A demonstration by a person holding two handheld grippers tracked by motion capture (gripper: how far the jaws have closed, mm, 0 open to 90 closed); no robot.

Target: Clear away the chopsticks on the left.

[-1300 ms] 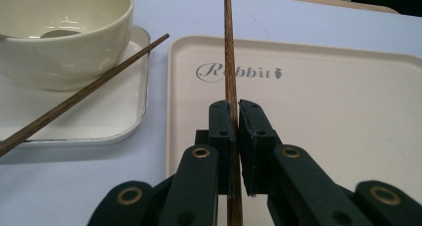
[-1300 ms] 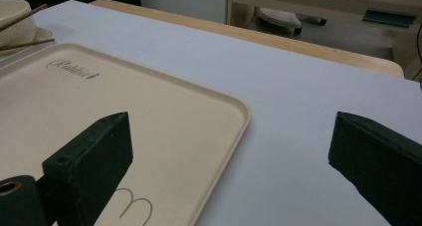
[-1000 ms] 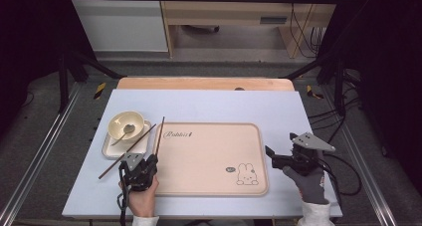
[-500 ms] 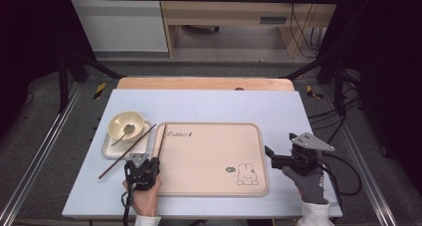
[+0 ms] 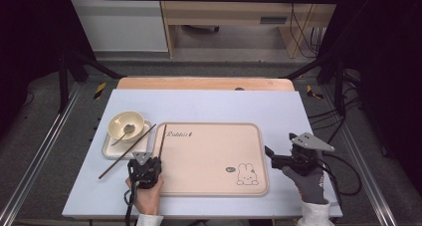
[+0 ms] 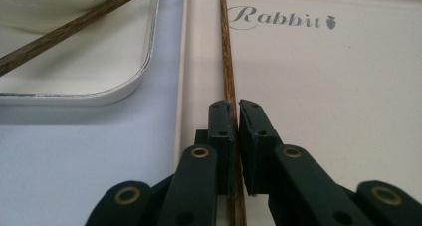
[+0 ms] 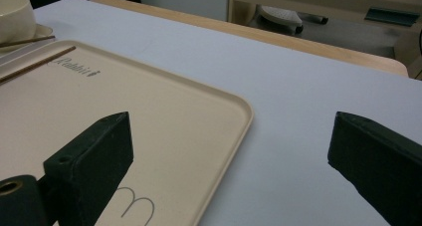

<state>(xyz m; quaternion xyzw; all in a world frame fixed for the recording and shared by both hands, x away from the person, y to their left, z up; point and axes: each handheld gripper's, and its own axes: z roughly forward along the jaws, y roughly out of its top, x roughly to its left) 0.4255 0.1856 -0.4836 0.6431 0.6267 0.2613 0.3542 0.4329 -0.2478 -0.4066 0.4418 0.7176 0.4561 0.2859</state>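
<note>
Left gripper view: my left gripper (image 6: 233, 117) clamps the thin brown wooden chopstick (image 6: 227, 61), pointing to 12 o'clock along the beige plastic tray (image 6: 348, 86). Right gripper (image 7: 231, 151) jaws gape, empty.

1. Left gripper (image 5: 145, 170): black body, small grey plate on top, black cable trailing toward the desk's near edge.
2. Its jaws in the left gripper view (image 6: 235, 131): flat black pads with small screw holes, on black links with brass-ringed pivots.
3. Right gripper (image 5: 278, 160): black, with a grey three-cornered plate and a black cable.
4. Right hand (image 5: 308, 182): grey glove, white cuff.
5. Left hand (image 5: 147, 198): bare, white cuff.
</note>
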